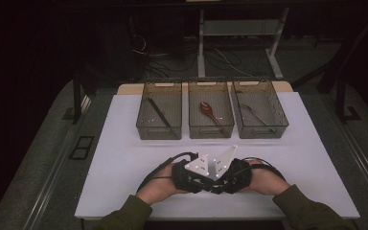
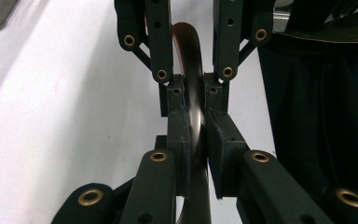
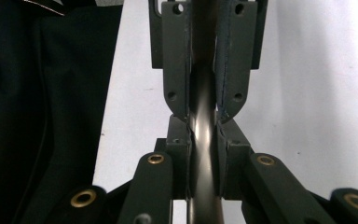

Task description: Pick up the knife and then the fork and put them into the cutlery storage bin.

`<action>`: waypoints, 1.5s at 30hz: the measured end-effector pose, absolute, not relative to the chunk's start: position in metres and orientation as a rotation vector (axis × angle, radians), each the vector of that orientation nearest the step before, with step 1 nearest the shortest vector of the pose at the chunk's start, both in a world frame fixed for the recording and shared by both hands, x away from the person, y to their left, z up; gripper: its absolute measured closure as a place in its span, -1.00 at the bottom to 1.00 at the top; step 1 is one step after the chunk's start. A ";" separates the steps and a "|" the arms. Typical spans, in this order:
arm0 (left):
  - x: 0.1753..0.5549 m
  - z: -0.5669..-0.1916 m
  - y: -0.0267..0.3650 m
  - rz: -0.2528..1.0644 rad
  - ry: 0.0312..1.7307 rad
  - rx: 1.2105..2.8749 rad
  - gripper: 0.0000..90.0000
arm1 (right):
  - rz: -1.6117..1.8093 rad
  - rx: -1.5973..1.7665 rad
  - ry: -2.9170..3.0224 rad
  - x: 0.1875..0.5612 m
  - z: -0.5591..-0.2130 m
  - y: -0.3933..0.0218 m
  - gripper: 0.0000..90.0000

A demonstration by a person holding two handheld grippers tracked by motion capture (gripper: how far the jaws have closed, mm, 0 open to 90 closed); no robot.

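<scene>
While the sorting looks part done, one piece is in the air over the front of the white bench [image 1: 124,158]. Far side, left to right: left bin [image 1: 159,135] holds a thin dark stick [image 1: 159,112] lying on the slant; middle bin [image 1: 211,135] holds a red-brown spoon [image 1: 210,112]; right bin [image 1: 263,134] holds a pale metal utensil [image 1: 255,114], too small to say whether fork or spoon. So each bin has one item in it. Near the front edge the two hands meet at the centre line, well apart from the bins. Left claw [image 1: 206,184]: in the left gripper view its jaws [image 2: 195,121] are clamped together on a slim, glossy brown utensil [image 2: 189,46], which curves away upward between the facing jaws of the other tool. Its ends are hidden, so whether it is a spoon I cannot tell; the colour matches the one in the middle bin. Right claw [image 1: 225,184]: in the right gripper view its jaws [image 3: 204,140] are pressed on the same brown utensil [image 3: 205,205] from the opposite end, pads tight on both flanks. Judgement: this is a hand-over midway, both tools gripping at once, nose to nose. What remains, by my reading: one claw lets go, the other carries the piece to a bin, most likely the middle one, and sets it down. Nothing else lies loose on the bench as far as the high view shows.
</scene>
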State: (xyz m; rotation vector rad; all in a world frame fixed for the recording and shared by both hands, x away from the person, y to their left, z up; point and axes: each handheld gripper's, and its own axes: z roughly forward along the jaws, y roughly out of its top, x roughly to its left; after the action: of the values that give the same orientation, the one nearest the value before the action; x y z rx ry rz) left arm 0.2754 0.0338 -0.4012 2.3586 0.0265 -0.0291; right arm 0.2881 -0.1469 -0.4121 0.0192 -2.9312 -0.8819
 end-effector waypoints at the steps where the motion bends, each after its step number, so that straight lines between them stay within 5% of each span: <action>1: 0.276 -0.401 0.034 -0.031 0.025 2.359 0.76 | -0.892 0.035 -2.929 0.288 -0.413 -0.147 0.74; 8: 0.278 -0.400 0.038 -0.020 0.026 2.355 0.73 | -0.909 0.006 -2.920 0.286 -0.412 -0.149 0.75; 18: 0.290 -0.390 0.082 0.040 0.293 2.184 0.25 | -0.949 -0.082 -2.960 0.300 -0.412 -0.170 0.75; 28: 0.297 -0.391 0.131 0.111 0.540 1.993 0.00 | -1.031 -0.339 -2.995 0.319 -0.404 -0.209 0.75; 45: 0.287 -0.420 0.161 0.215 0.651 2.009 -0.40 | -1.216 -0.869 -2.928 0.351 -0.377 -0.275 0.74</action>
State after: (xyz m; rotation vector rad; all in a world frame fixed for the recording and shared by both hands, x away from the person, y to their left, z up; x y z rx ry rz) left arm 0.2871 0.1612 -0.4205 2.0086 0.6507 0.2149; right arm 0.3512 -0.2754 -0.3774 -0.8690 -2.9281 -1.2159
